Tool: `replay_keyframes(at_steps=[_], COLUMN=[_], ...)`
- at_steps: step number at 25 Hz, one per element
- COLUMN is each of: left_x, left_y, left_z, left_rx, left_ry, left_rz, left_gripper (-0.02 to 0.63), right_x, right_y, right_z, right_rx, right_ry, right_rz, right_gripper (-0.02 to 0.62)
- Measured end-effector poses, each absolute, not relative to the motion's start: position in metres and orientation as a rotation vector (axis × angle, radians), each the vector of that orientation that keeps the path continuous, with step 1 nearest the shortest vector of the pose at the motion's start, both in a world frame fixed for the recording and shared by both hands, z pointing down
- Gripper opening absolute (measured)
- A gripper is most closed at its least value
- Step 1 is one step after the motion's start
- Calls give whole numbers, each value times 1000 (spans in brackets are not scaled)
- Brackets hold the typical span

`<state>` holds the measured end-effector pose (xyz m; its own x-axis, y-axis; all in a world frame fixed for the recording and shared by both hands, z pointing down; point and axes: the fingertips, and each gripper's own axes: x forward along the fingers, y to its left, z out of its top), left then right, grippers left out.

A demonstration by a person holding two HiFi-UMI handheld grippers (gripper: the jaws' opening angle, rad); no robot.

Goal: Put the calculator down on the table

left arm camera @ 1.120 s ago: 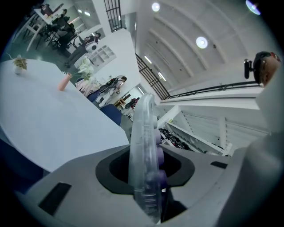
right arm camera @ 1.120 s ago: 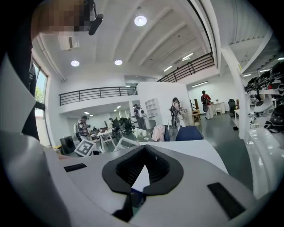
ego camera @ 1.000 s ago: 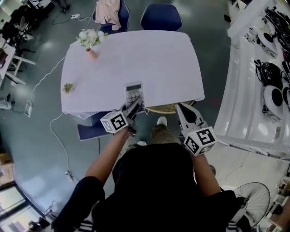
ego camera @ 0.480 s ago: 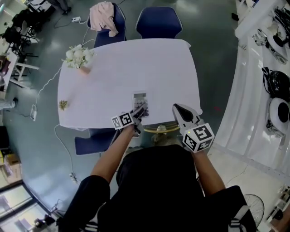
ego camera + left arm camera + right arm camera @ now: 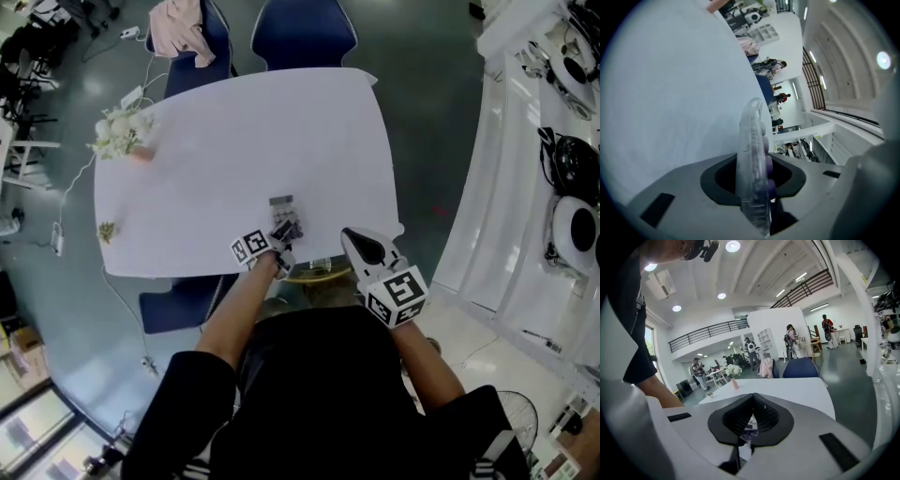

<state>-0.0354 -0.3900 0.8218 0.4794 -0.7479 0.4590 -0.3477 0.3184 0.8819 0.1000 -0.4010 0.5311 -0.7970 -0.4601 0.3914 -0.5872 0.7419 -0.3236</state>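
The calculator (image 5: 282, 216), clear-cased with purple keys, lies low over the white table (image 5: 234, 141) near its front edge. My left gripper (image 5: 284, 232) is shut on its near end. In the left gripper view the calculator (image 5: 751, 150) stands edge-on between the jaws, with the tabletop close along its left side. Whether it touches the table I cannot tell. My right gripper (image 5: 356, 242) hovers at the table's front right edge, a hand's width to the right of the calculator. It is shut with nothing in it, and its pads meet in the right gripper view (image 5: 751, 420).
A vase of white flowers (image 5: 117, 136) stands at the table's far left, with a small dried sprig (image 5: 107, 230) nearer the left edge. Two blue chairs (image 5: 305, 33) stand behind, one bearing a pink garment (image 5: 178, 28). A blue seat (image 5: 178, 300) sits under the front edge. A white counter (image 5: 525, 187) runs along the right.
My left gripper has come down toward the table with the calculator and rolled it flatter. The right gripper has drifted forward to the table edge.
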Motion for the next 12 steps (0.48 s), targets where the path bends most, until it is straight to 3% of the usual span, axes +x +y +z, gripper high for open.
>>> replay_keyframes(at_steps=[7,12], left_x=[-47,-54], left_y=[-390,-390], left_z=[837,834], left_rx=[1234,1248], left_ry=[-1178,-1255], left_rz=[-322,-231], left_gripper=[135,198], right_x=[128,129], right_y=[-404,-401], right_z=[544,540], right_rx=[869,877], right_ry=[-2607,-2612], right_rz=[651,627], right_gripper=[-3,-3])
